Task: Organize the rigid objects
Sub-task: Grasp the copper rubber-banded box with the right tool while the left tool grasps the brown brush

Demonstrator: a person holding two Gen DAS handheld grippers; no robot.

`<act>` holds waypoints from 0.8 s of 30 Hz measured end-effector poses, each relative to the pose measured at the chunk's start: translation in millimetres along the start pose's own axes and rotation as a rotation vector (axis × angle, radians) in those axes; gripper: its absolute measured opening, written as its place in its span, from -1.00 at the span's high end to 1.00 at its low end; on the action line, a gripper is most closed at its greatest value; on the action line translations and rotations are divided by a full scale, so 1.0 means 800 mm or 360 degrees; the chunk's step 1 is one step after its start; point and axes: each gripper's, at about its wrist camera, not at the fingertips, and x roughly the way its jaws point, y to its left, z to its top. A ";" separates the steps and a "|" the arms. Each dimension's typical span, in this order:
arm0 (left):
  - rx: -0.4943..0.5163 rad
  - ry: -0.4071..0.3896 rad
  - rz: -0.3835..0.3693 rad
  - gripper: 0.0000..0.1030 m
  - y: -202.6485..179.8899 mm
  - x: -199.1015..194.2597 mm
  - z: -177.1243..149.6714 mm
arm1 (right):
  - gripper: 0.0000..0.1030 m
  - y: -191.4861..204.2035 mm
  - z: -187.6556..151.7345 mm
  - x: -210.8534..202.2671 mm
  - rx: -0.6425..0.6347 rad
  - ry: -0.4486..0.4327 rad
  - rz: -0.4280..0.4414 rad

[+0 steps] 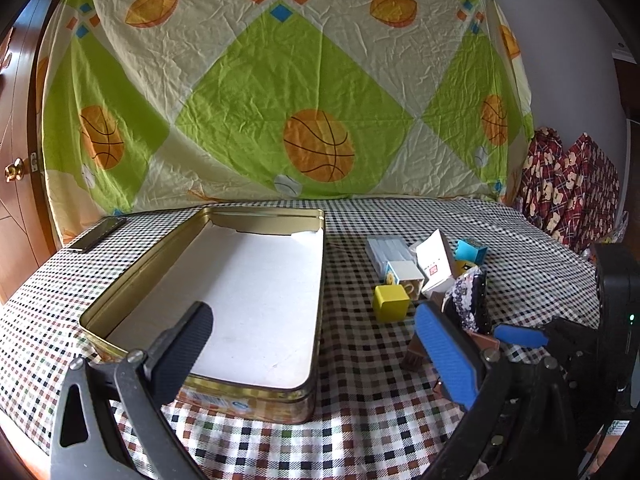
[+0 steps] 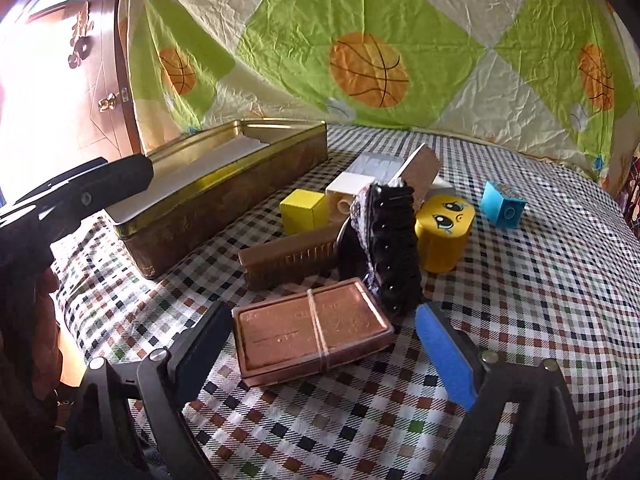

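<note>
A gold tin box (image 1: pixel 120 280) lined with white paper lies open on the checked cloth; it also shows in the right wrist view (image 2: pixel 224 204). My left gripper (image 1: pixel 316 348) is open and empty over its near right corner. My right gripper (image 2: pixel 320 344) is open, its fingers on either side of a copper-coloured flat case (image 2: pixel 312 336) bound with a rubber band, not closed on it. Behind the case lie a brown brush (image 2: pixel 288 258), a black hair clip (image 2: pixel 390 240), a yellow cube (image 2: pixel 302 210), a yellow face cylinder (image 2: pixel 444 232) and a blue block (image 2: pixel 502 202).
White boxes (image 1: pixel 400 264) and a white card box (image 1: pixel 434 264) sit in the pile right of the tin. A dark phone (image 1: pixel 96 234) lies at the table's far left. A basketball-print sheet (image 1: pixel 280 80) hangs behind. A wooden door (image 2: pixel 80 80) is at left.
</note>
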 end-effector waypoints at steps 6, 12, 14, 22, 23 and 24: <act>0.0013 -0.0009 -0.0021 -0.99 -0.005 -0.002 0.000 | -0.59 -0.007 -0.002 -0.004 0.0025 -0.0022 0.0069; 0.0052 0.0003 -0.0039 -0.99 -0.015 0.002 0.002 | -0.58 -0.010 -0.003 -0.030 0.0045 -0.0191 0.0065; 0.0056 0.0008 -0.0046 -0.97 -0.018 0.004 0.002 | -0.58 -0.014 -0.004 -0.044 0.0075 -0.0270 0.0035; 0.0176 0.0057 -0.0101 -0.89 -0.058 0.021 0.009 | -0.58 -0.064 0.015 -0.055 0.0253 -0.0390 -0.0275; 0.0194 0.0076 -0.0107 -0.83 -0.064 0.026 0.010 | -0.58 -0.070 0.016 -0.054 0.0268 -0.0391 -0.0302; 0.0208 0.0097 -0.0115 -0.74 -0.069 0.031 0.010 | -0.58 -0.074 0.018 -0.052 0.0279 -0.0389 -0.0330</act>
